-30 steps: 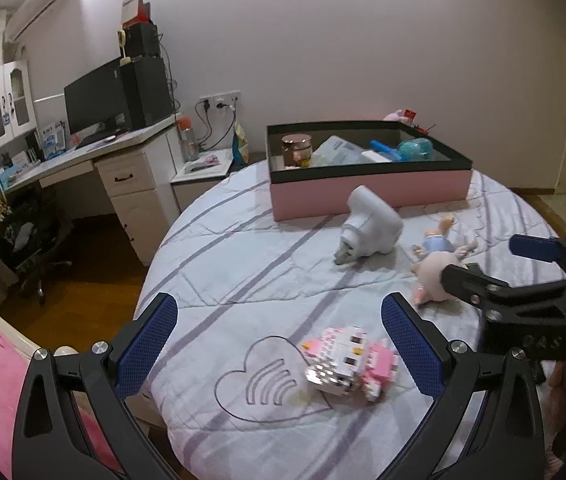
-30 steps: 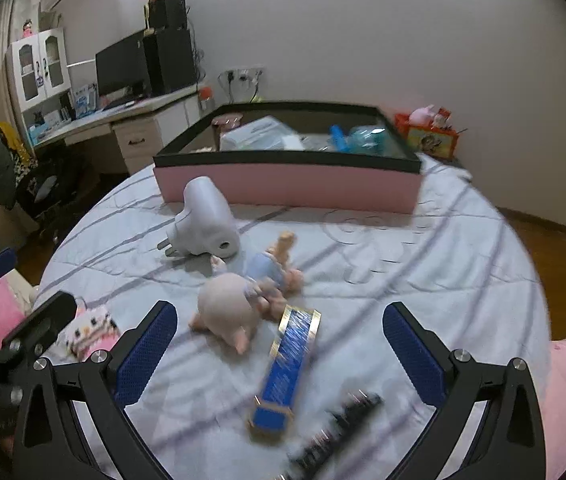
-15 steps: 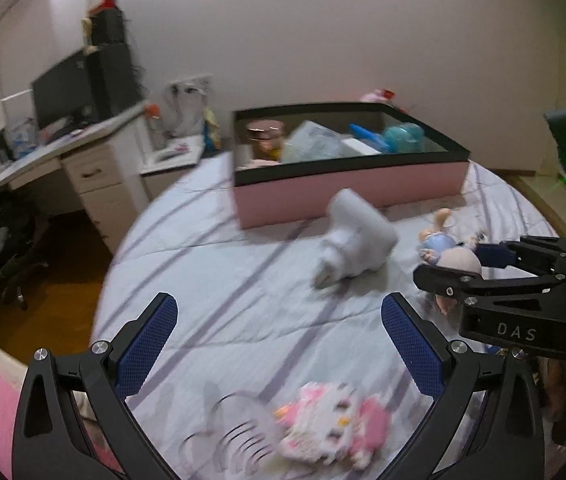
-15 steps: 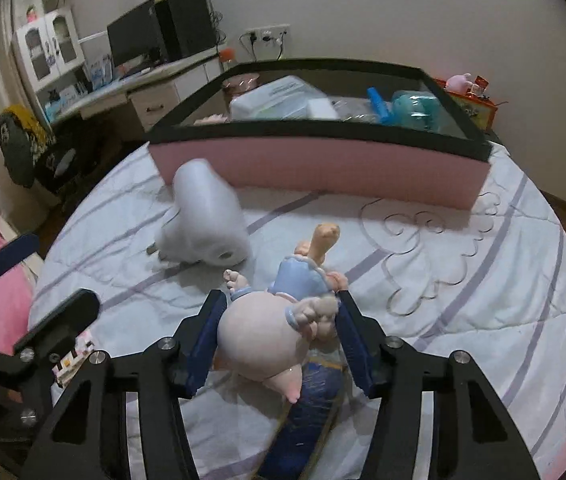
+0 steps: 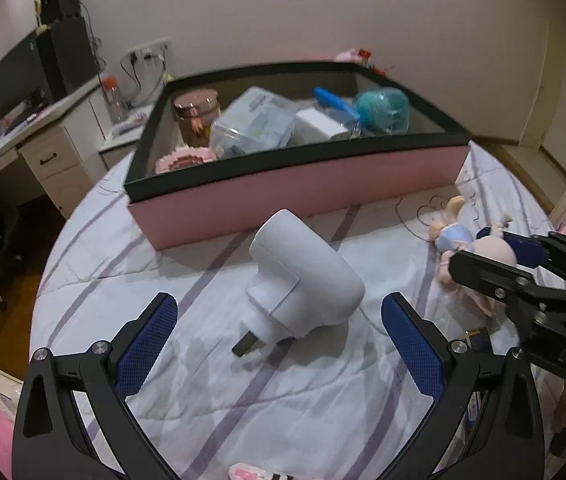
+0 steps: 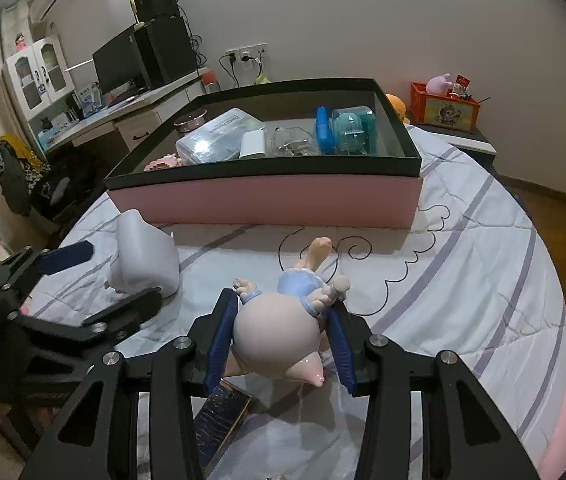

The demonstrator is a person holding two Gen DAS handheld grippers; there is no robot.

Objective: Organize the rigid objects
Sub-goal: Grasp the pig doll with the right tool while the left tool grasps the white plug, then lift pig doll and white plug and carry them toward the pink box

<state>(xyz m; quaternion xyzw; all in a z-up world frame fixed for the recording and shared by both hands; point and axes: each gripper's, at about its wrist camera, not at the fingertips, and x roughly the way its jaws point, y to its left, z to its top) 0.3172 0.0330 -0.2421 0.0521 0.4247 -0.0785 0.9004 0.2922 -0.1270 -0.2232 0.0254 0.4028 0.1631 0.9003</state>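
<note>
right gripper (image 6: 283,340) clamping onto the pig figurine (image 6: 279,340), jaws having just been closing and now pressing both blue pads against the round pink head, the blue-dressed body and legs sticking out ahead toward the pink storage box (image 6: 267,200). gripping at the head probably because that is the widest, firmest part, giving the pads something solid to bite on. figurine lying low over the striped bedspread (image 6: 463,280), just in front of the box wall; cannot tell whether resting on the cover or lifted clear of it. lying partly under the right gripper, a dark blue gold-edged box (image 6: 219,420). left gripper (image 5: 279,344) standing wide apart, holding nothing, framing the white plug adapter (image 5: 303,276) lying on its side with its metal prongs pointing back toward the camera; likely lining up so the pads can meet the smooth flanks rather than the prongs. sitting already inside the box: a copper-lidded jar (image 5: 197,114), a clear plastic case (image 5: 251,124), a teal container (image 5: 381,110), suggesting the box as the collecting place for both pieces. peeking in at the bottom edge of the left view, a pink-and-white block toy (image 5: 259,472), not yet gathered.
</note>
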